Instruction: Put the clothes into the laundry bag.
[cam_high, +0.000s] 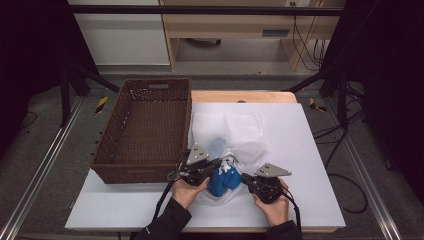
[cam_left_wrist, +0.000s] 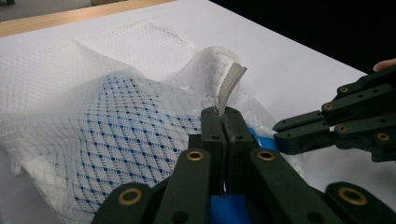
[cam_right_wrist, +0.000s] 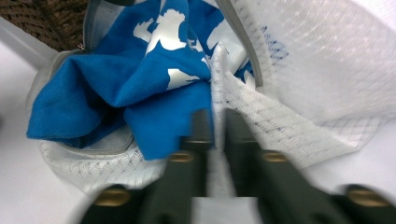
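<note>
From the high view, a white mesh bag (cam_high: 227, 131) lay on the white table (cam_high: 300, 150) just right of a brown woven basket (cam_high: 145, 127), its long axis running from the far side of the table toward the person, with its open mouth at the near end. A blue cloth (cam_high: 223, 180) bulged out of that mouth between the two grippers. The left gripper (cam_high: 212, 164) came in from the left of the mouth and the right gripper (cam_high: 246, 178) from the right, each held in a hand (cam_high: 188, 192) rising from the bottom edge. The left gripper view gave what the high view could not: the jaws stood together, clamped on the grey edge band (cam_left_wrist: 229, 86) of the mesh bag (cam_left_wrist: 93, 126), which stood up above their tips, with the blue cloth (cam_left_wrist: 226, 210) showing through the mesh and below the jaws; the other gripper (cam_left_wrist: 299, 133) reached in from the right, near but apart. The right gripper view, blurred toward the bottom, showed the right gripper (cam_right_wrist: 216, 116) with its jaws nearly closed on a fold of white mesh (cam_right_wrist: 243, 105) at the bag's rim, beside the blue cloth (cam_right_wrist: 140, 88), which bore white printed shapes and spilled over the grey rim toward the camera. A corner of the basket (cam_right_wrist: 42, 18) showed at upper left behind the cloth. Beyond the table, the high view showed a dark frame, cables and a pale wooden cabinet (cam_high: 240, 30) on the floor.
</note>
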